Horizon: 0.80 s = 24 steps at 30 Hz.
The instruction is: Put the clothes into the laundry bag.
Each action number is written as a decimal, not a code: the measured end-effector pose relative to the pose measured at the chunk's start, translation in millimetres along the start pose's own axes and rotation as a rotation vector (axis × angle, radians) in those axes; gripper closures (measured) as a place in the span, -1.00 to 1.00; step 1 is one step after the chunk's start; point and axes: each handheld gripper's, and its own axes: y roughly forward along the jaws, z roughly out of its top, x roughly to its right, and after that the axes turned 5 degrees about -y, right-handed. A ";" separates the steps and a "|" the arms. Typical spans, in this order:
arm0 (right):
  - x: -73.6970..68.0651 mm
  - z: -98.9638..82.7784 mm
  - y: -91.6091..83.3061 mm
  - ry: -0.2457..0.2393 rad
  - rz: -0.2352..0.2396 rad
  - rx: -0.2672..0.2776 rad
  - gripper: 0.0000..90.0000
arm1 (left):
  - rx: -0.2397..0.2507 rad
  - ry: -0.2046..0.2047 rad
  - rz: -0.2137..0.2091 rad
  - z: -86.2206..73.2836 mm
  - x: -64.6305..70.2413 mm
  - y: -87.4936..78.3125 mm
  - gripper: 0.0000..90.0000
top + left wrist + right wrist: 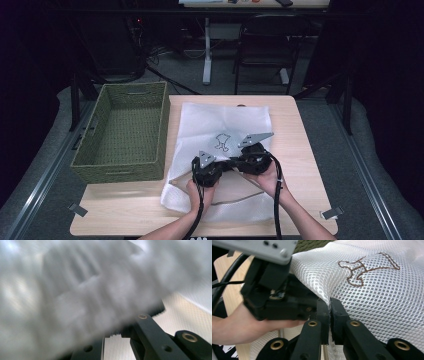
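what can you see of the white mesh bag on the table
The white mesh bag lies flat on the wooden table, right of the green woven basket. It looks like soft netted fabric with fine holes and a brown outline figure stitched at its middle. The right gripper pinches a raised fold of it, and the left gripper grips it close beside.

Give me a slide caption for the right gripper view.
Right tongs pinch a fold of white mesh bag beside the left tongs.
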 end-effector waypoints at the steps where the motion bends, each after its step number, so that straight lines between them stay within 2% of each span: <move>1: -0.3 0.0 0.3 0.000 0.002 -0.004 0.93 | 0.001 -0.017 0.003 0.7 -1.3 2.9 0.89; 4: 2.2 -3.3 4.7 0.010 0.010 -0.035 0.93 | 0.003 -0.019 0.021 0.4 -2.9 7.5 0.88; 7: 5.8 -8.0 8.3 0.023 0.016 -0.063 0.93 | -0.021 -0.012 0.001 -0.6 -3.8 8.4 0.83; 11: 7.0 -10.0 8.6 0.024 0.015 -0.075 0.93 | -0.088 0.020 -0.033 -2.4 -4.8 5.9 0.58; 16: 7.0 -10.0 8.3 0.024 0.013 -0.077 0.93 | -0.169 0.050 -0.067 -5.7 -6.1 0.2 0.14; 20: 7.3 -10.6 8.6 0.028 0.013 -0.080 0.93 | -0.212 0.066 -0.105 -9.5 -9.5 -6.2 -0.04; 22: 7.5 -10.7 8.6 0.028 0.014 -0.084 0.93 | -0.236 0.094 -0.132 -9.9 -10.5 -10.9 -0.08; 24: 7.5 -10.7 8.7 0.029 0.012 -0.086 0.93 | -0.261 0.102 -0.161 -10.8 -9.5 -15.5 -0.15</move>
